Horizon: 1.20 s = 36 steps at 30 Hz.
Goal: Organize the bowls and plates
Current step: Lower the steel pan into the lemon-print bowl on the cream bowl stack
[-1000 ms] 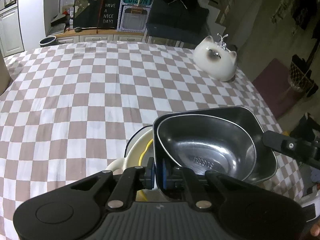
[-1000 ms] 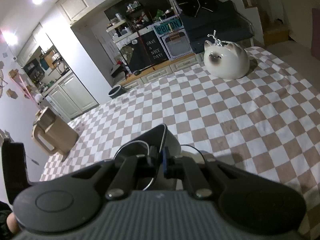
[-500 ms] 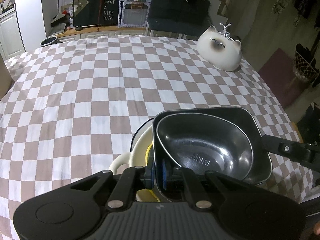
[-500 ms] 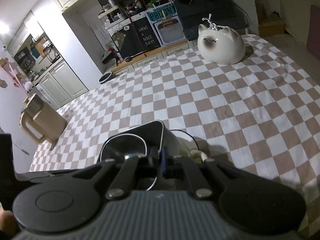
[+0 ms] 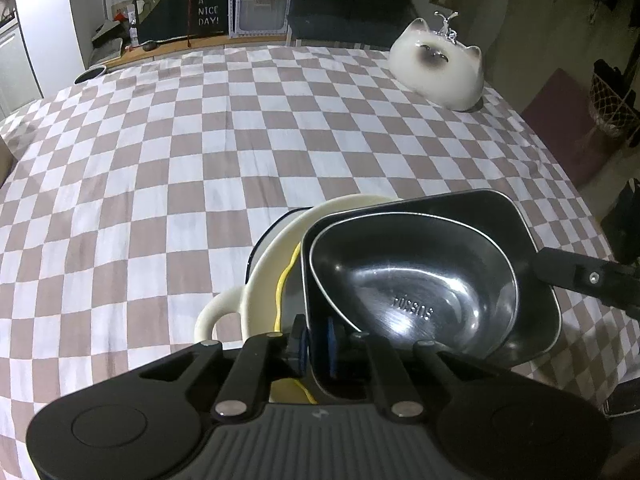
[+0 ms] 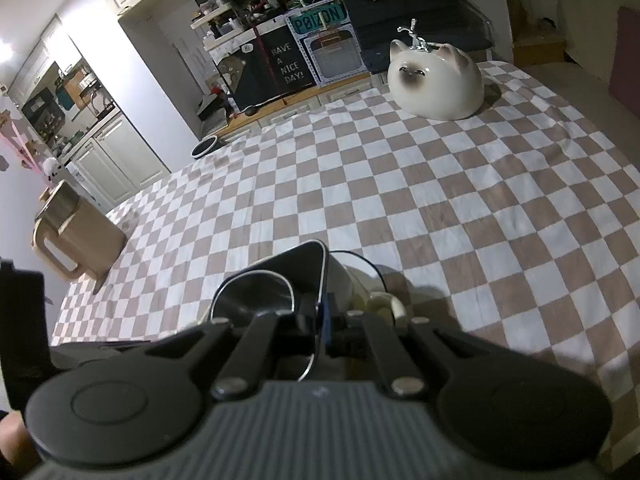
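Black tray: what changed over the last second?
The black tray with the steel bowl in it has come down over the cream pot; more of the pot's rim now shows past it. The left gripper is easing open on the tray's rim; the right gripper stays clamped on the opposite rim. Cat figurine and tablecloth unchanged.

The left wrist view looks steeply down along its fingers [image 5: 306,344], close over the near end of the checkered bench [image 5: 168,168], toward the far wall with the "HAVE A NICE DAY!" sign [image 5: 208,6]. The right wrist view faces the same way from further right and at a shallower angle, taking in more of the room. Both share the stacked black dish [image 5: 432,280] [image 6: 280,280] up close, the cat-shaped ornament [image 5: 438,66] [image 6: 434,78] at the far right, and the sign [image 6: 290,66].
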Tool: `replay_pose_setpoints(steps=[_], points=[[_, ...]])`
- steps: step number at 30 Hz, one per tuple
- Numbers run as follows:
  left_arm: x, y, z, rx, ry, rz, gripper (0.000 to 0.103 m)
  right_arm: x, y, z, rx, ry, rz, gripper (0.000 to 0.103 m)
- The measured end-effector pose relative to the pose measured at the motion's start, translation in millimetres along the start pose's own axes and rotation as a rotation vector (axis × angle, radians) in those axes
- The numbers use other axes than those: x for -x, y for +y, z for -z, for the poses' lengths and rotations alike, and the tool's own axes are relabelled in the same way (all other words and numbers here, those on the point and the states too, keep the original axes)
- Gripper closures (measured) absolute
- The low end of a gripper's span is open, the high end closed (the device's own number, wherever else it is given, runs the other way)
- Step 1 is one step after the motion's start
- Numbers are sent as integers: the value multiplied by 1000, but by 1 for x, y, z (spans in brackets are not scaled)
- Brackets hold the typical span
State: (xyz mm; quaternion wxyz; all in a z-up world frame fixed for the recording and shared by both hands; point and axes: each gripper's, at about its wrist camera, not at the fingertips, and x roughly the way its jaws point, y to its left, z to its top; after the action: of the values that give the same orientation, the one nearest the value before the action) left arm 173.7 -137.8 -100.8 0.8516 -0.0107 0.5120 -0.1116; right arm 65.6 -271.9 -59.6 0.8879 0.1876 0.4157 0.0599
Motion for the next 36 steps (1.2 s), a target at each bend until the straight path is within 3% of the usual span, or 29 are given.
replay_pose_setpoints(steps=[20,36], points=[[-4,0,-1,-25,21,19,92,-6,6,0,125,34,64,94],[15,15,-2,22,-19,46,96,-20,5,4,93,79,61,98]])
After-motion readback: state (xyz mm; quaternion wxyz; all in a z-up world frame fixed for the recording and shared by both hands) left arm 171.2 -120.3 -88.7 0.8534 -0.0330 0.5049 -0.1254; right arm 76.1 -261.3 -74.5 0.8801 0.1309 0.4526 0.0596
